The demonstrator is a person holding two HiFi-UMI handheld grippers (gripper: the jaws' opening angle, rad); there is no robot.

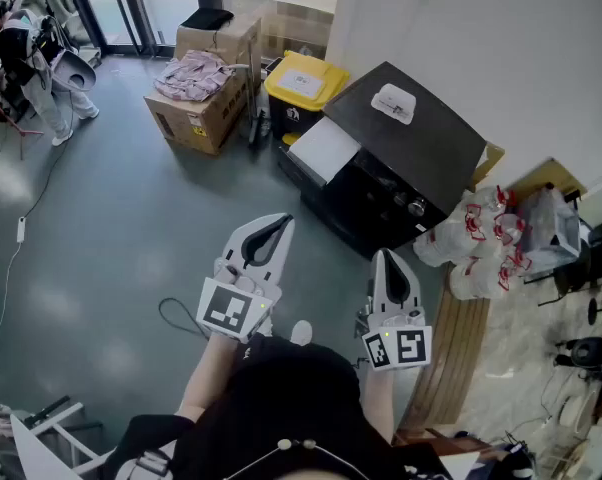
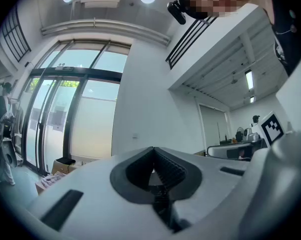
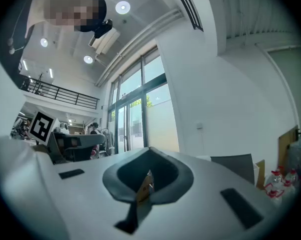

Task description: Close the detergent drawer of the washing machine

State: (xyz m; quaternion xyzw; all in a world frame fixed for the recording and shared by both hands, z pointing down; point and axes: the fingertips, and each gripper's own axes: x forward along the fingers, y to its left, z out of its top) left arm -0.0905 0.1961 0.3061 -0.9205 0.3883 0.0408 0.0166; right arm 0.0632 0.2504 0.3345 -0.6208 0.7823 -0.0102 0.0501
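1. Grey-green smooth floor (image 1: 111, 218) filled most of the head view. A white wall (image 1: 501, 38) stood at top right and tall glass doors (image 1: 131, 8) at top left, w/ a person (image 1: 26, 58) standing near the doors.
2. The black box-shaped washing machine (image 1: 411, 138) sat against the white wall, right of centre, w/ a small white object (image 1: 393, 103) lying on its lid.
3. A pale grey-white detergent drawer (image 1: 326, 148) jutted from the machine's front at its left end, i.e. pulled out, not shut. Both grippers were well apart from it.
4. A yellow-lidded black bin (image 1: 303, 88) stood just beside the machine on its far side. Next to the bin was a brown cardboard box (image 1: 196, 118) w/ pink clothes (image 1: 193, 73) piled on top.
5. A cluster of clear plastic bottles w/ red caps (image 1: 481, 238) sat on the floor at the machine's right.
6. The white two-jaw left gripper (image 1: 279, 220) was held level over bare floor, low in the centre of the head view. Its jaws were fully together, w/ the dark ribbed pads (image 2: 165, 169) touching and nothing between them.
7. The white two-jaw right gripper (image 1: 389, 256) was also level. In the head view its tip lay just below the machine's near corner, w/ no contact. Its jaws were fully together and held nothing.
8. A black-and-white marker cube sat at the rear of each gripper.
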